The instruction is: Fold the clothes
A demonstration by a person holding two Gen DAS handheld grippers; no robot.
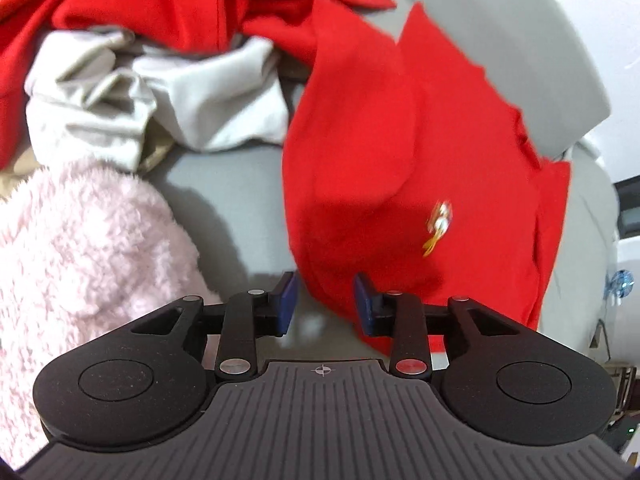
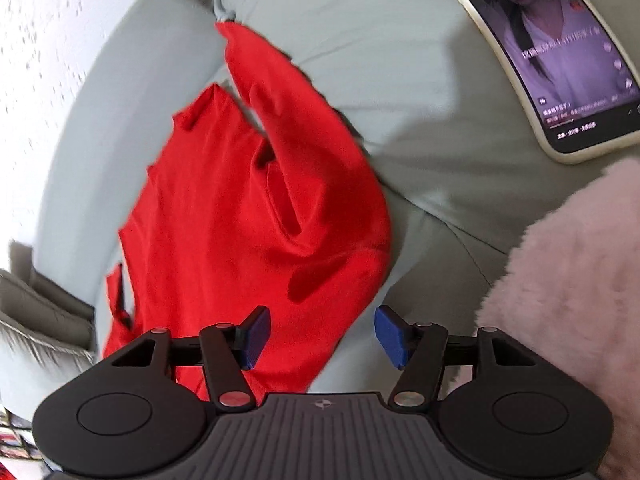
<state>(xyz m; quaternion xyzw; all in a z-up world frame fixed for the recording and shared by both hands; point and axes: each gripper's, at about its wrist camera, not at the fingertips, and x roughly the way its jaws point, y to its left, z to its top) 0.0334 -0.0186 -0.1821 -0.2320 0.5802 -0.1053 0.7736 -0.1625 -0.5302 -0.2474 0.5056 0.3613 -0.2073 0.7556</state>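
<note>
Red shirt (image 1: 420,168) motion-blurred, chest emblem (image 1: 438,224) unreadable; phone (image 2: 560,60) at 1 o'clock, caption illegible. Both hand-held grippers, left (image 1: 325,304) and right (image 2: 322,336), spread apart, empty.

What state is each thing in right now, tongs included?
Left tongs: open, empty.
Right tongs: open, empty.
Red shirt: spread on the sofa, rumpled, not folded.
White garment: crumpled in the pile.
Pink fleece: bunched up.
Phone: screen lit, lying on the sofa.
</note>
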